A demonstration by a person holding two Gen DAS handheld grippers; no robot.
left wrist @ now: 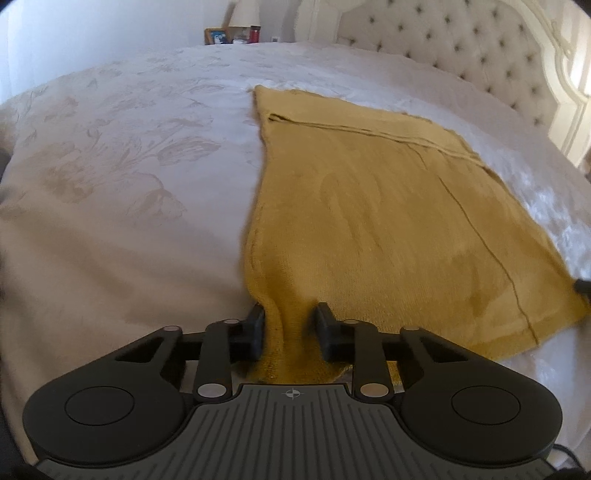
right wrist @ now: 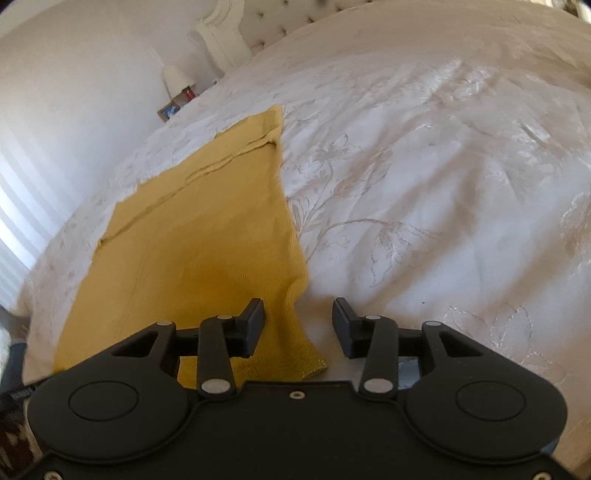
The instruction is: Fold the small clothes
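A mustard-yellow knit garment (left wrist: 388, 206) lies spread flat on the white floral bedspread (left wrist: 122, 192). My left gripper (left wrist: 290, 325) sits at the garment's near left corner. Its jaws stand apart with a bunched ridge of the yellow fabric between them, not clamped. In the right wrist view the same garment (right wrist: 207, 229) stretches away to the left. My right gripper (right wrist: 298, 325) is open over the garment's near right corner. Its left finger is above the fabric and its right finger is above the bedspread (right wrist: 424, 192).
A tufted cream headboard (left wrist: 461, 48) stands at the far right of the bed. A nightstand with a lamp (left wrist: 243, 14), a photo frame and a red jar is beyond the far edge. The other gripper's tip (left wrist: 583, 286) shows at the garment's right corner.
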